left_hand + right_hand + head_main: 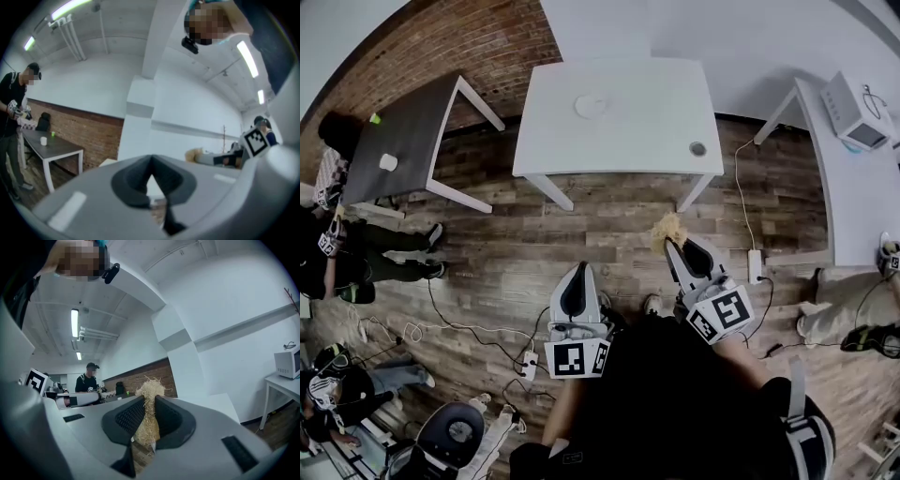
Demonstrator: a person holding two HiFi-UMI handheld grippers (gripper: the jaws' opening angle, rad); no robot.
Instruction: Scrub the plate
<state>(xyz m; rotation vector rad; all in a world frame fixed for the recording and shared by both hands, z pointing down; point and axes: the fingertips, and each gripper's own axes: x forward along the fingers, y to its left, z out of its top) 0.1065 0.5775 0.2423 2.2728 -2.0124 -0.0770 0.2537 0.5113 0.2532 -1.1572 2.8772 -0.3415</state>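
Plate [592, 105], white and round, lies on the white table [647, 122] toward its far side, well apart from both tools. A small dark round thing [698, 148] sits near that table's right front corner.

The left tool [578, 272] is held over the wooden floor [516, 253], short of the table; in the left gripper view its jaws meet at the tips with nothing between them [151, 159]. The right tool [673, 244] is also held over the floor, and its jaws are clamped on a tuft of pale straw-like scrubber [668, 229], which sticks out past the tips; the right gripper view shows the fibres squeezed between the two dark pads [149, 416].

Each tool carries a cube with black-and-white square markers, the left one [577, 357] and the right one [722, 314].

At the left stands a grey table [412, 131] with a white cup [387, 162] on it, in front of a brick wall [478, 37]. At the right a white box-shaped appliance [853, 111] rests on another white table [853, 202]
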